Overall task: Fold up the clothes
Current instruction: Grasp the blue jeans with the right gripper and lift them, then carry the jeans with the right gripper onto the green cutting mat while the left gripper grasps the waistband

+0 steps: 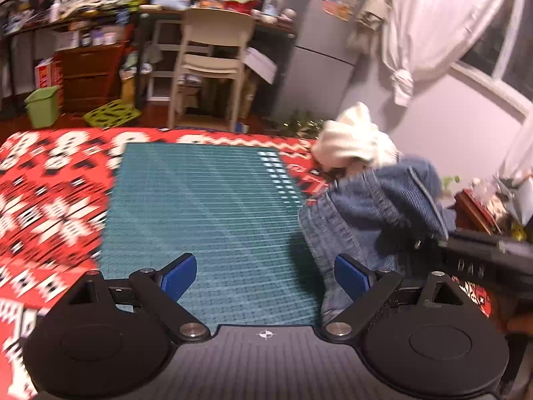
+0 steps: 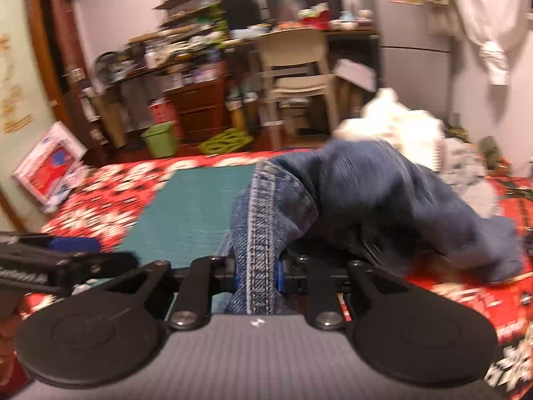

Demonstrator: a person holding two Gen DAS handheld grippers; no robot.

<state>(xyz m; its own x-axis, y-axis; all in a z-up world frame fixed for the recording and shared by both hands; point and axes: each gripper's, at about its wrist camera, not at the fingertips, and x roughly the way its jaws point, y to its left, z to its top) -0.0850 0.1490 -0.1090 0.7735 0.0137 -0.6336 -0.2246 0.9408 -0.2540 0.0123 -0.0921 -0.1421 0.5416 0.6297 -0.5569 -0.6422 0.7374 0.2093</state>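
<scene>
Blue jeans [image 1: 373, 206] lie bunched at the right edge of a teal cutting mat [image 1: 206, 220] on a red patterned bedspread [image 1: 40, 200]. My left gripper [image 1: 265, 278] hovers open over the mat's near end, its right blue pad [image 1: 349, 278] beside a hanging jeans leg, nothing between the fingers. In the right wrist view my right gripper [image 2: 258, 275] is shut on a stitched seam of the jeans [image 2: 366, 193], which are lifted and draped to the right. The right gripper's black body [image 1: 483, 253] also shows at the right of the left wrist view.
A white garment [image 1: 353, 140] is heaped behind the jeans, with grey clothes [image 2: 466, 173] further right. Beyond the bed stand a cream chair [image 1: 213, 56], a green bin [image 1: 41, 106], cluttered shelves [image 1: 83, 16] and a fridge [image 1: 319, 66]. A curtain [image 1: 433, 26] hangs right.
</scene>
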